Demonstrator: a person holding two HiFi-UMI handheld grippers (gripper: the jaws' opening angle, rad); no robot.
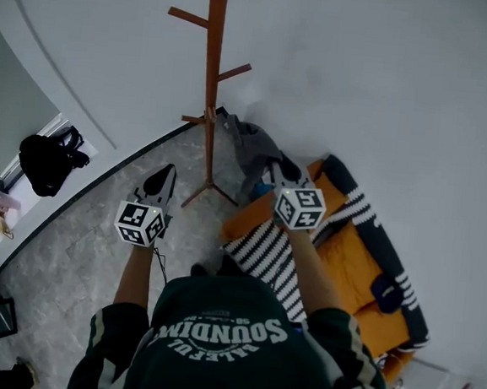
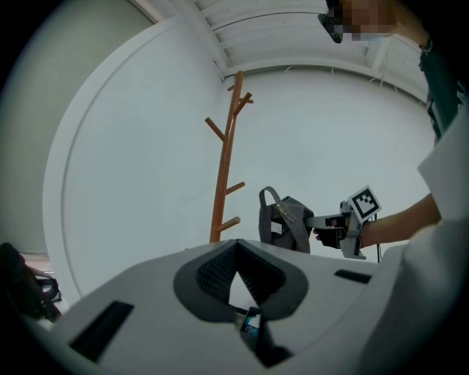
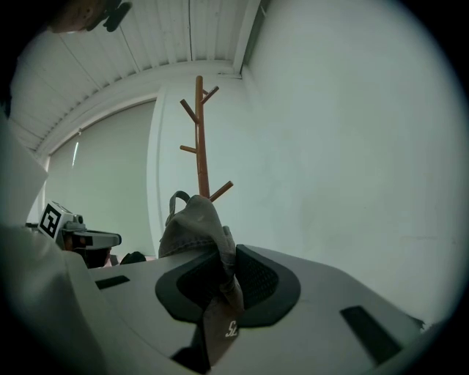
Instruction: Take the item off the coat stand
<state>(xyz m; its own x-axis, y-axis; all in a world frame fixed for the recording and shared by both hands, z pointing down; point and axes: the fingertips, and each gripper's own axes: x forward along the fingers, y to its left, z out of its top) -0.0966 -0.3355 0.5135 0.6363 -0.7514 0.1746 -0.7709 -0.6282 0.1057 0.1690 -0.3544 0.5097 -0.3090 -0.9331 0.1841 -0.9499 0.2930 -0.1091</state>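
Observation:
A brown wooden coat stand rises by the curved white wall; its pegs are bare in the left gripper view and the right gripper view. The item is a grey cloth bag with a strap loop, hanging free just right of the stand. My right gripper is shut on a fold of this bag, and cloth is pinched between its dark pads. My left gripper hovers left of the stand's feet, with its jaws together and nothing held.
An orange mattress with a black-and-white striped cover lies on the floor at the right, a dark cap on it. A black bag sits on the window ledge at the left. The floor is grey stone.

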